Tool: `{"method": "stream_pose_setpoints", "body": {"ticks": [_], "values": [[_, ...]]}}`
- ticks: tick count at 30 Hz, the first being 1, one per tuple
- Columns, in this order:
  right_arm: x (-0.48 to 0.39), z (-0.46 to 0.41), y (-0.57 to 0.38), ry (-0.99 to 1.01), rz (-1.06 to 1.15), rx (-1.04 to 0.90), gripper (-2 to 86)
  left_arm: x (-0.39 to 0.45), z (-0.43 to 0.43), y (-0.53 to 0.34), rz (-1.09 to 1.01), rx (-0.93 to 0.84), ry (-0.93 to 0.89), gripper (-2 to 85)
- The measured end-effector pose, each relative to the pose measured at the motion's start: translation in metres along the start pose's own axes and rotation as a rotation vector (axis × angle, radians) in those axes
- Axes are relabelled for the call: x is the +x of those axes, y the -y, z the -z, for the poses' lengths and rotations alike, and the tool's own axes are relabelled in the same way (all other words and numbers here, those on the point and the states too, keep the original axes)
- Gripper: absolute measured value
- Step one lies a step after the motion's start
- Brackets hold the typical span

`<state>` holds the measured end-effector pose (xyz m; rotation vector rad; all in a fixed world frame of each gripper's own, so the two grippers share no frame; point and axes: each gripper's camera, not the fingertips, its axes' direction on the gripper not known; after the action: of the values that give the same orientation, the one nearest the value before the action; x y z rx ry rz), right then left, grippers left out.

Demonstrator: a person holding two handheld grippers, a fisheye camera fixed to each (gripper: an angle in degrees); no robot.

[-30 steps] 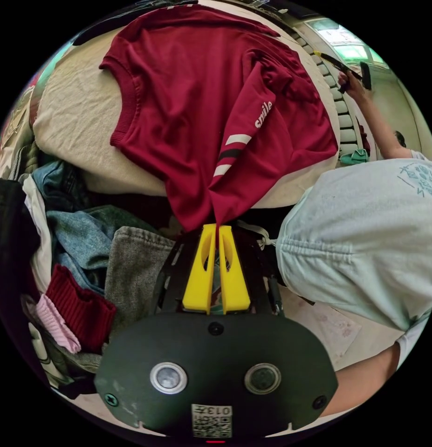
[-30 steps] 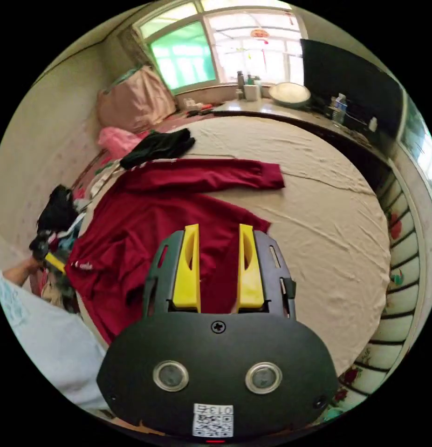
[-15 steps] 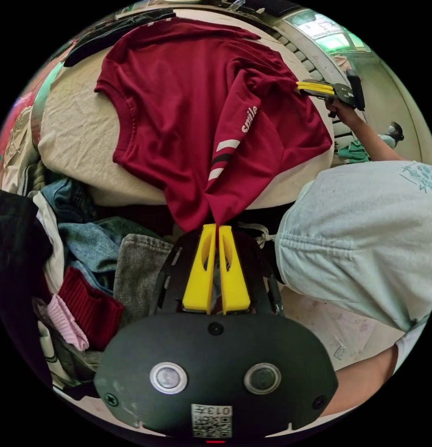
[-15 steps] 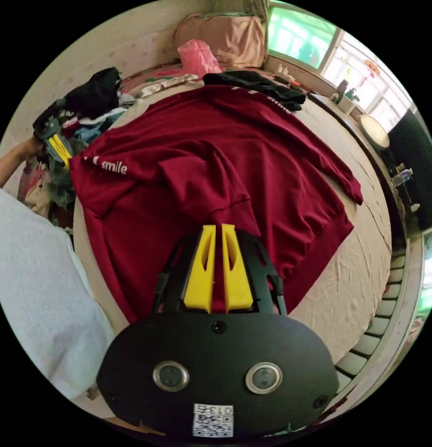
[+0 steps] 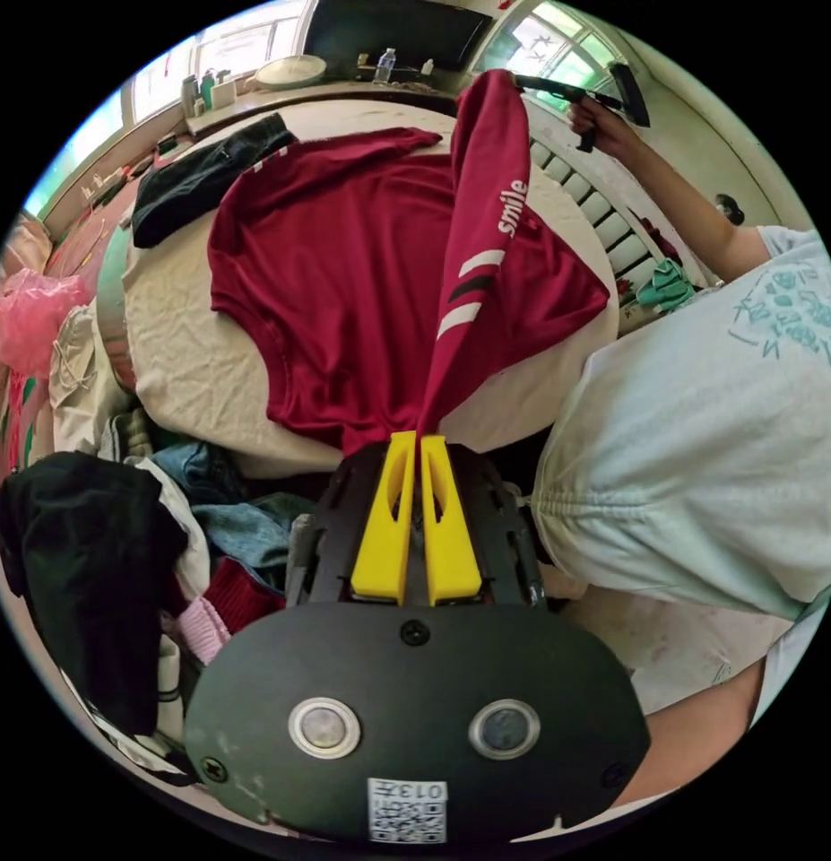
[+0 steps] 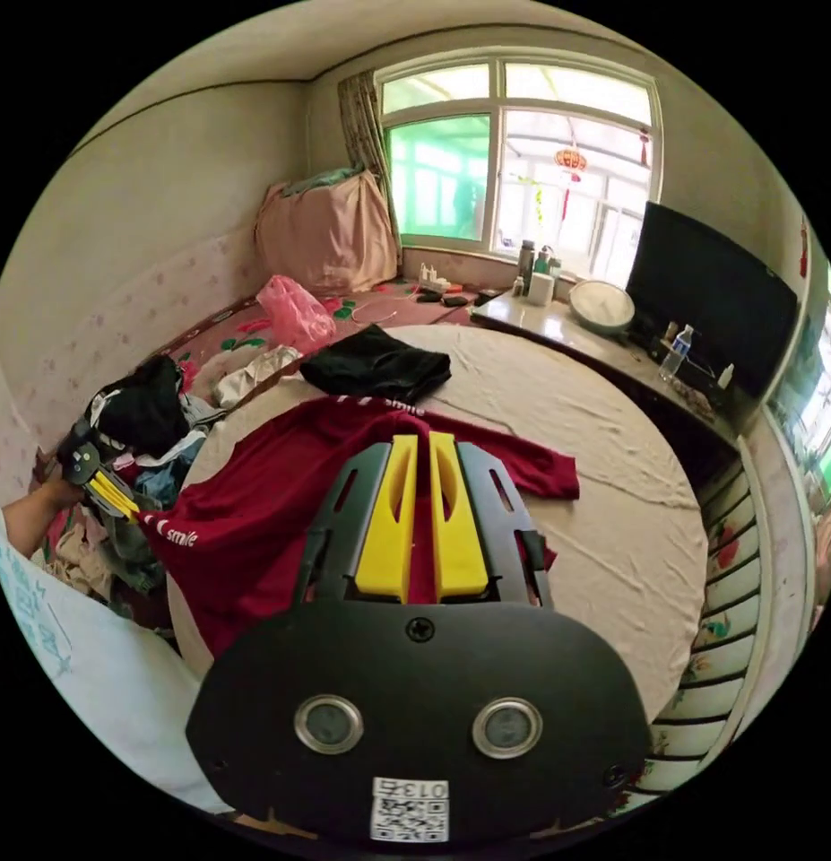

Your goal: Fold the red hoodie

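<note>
In the left gripper view, the left tool (image 5: pixel 418 441) is seen clenched on the cuff end of a sleeve of the hoodie (image 5: pixel 343 269), both yellow jaws pressed together on the red cloth. The sleeve is stretched up from that tool to the right tool (image 5: pixel 532 82), held high in a hand (image 5: pixel 603 130) past the far edge of the hoodie; the cloth meets its tip, though its jaws cannot be made out here. The body of the hoodie is spread flat on the bed (image 5: pixel 182 332), its hem turned toward the left tool. A black garment (image 5: pixel 200 175) lies on the bed beyond the hoodie. A heap of clothes (image 5: pixel 119 556) is piled beside the bed, near the left tool.

In the right gripper view, the right tool (image 6: pixel 418 439) is shown with jaws nearly closed and red cloth visible between them; the grip itself is hidden. The hoodie lies below and behind it on the bed. The left tool is seen at the hoodie's near corner. Beyond the bed stand a window (image 6: pixel 514 170), a ledge with a bowl (image 6: pixel 601 305) and a dark screen (image 6: pixel 702 296).
</note>
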<state>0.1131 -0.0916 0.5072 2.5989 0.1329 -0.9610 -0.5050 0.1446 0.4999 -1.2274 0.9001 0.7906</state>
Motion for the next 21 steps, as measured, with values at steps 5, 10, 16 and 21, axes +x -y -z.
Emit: {"method": "stream_pose_setpoints", "body": {"ticks": [5,10,16,21], "values": [[-0.021,-0.044,0.081,-0.029,0.120,-0.009,3.4,-0.035,0.008,0.002,0.077,0.064,-0.048,0.0],[-0.040,-0.111,0.148,-0.058,0.166,-0.029,4.1,-0.069,0.009,0.004,0.155,0.122,-0.091,0.0],[-0.020,-0.197,0.184,0.085,-0.011,-0.234,7.7,-0.111,-0.015,0.020,0.288,0.052,-0.142,-0.1],[-0.018,-0.137,0.091,0.264,0.100,-0.154,8.3,-0.114,-0.039,0.040,0.252,-0.063,-0.108,-0.1]]}}
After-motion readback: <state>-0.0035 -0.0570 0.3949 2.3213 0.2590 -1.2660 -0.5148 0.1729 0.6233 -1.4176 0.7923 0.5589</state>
